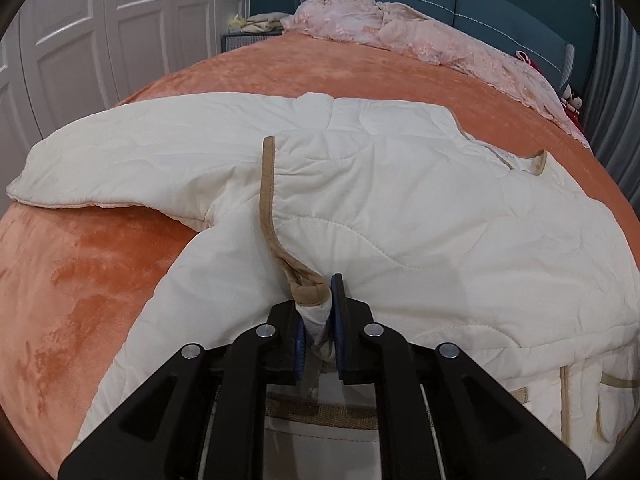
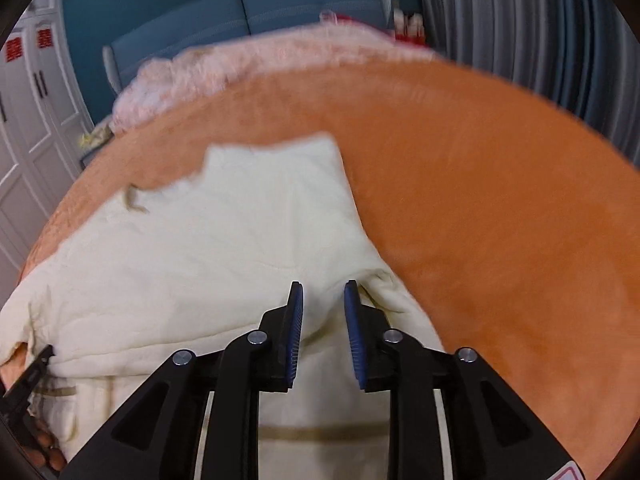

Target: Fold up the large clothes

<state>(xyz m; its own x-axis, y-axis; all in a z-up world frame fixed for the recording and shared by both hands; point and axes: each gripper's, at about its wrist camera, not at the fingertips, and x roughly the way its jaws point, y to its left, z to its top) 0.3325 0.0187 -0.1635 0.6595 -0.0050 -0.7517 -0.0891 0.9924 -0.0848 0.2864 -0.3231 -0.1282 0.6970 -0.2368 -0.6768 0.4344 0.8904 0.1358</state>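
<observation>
The cream quilted jacket (image 1: 400,208) lies spread on the orange bed (image 1: 80,272). Left gripper (image 1: 318,320) pinches its tan-trimmed edge (image 1: 267,200), likely to carry a fold; right gripper (image 2: 323,320) hovers above the jacket, fingers spread, empty.

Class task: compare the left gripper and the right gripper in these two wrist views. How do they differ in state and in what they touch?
The left gripper is shut on the cream jacket, pinching its tan-trimmed edge; the right gripper is open, holding nothing. Both have black frames and blue pads and are over the jacket on the orange bedspread.
</observation>
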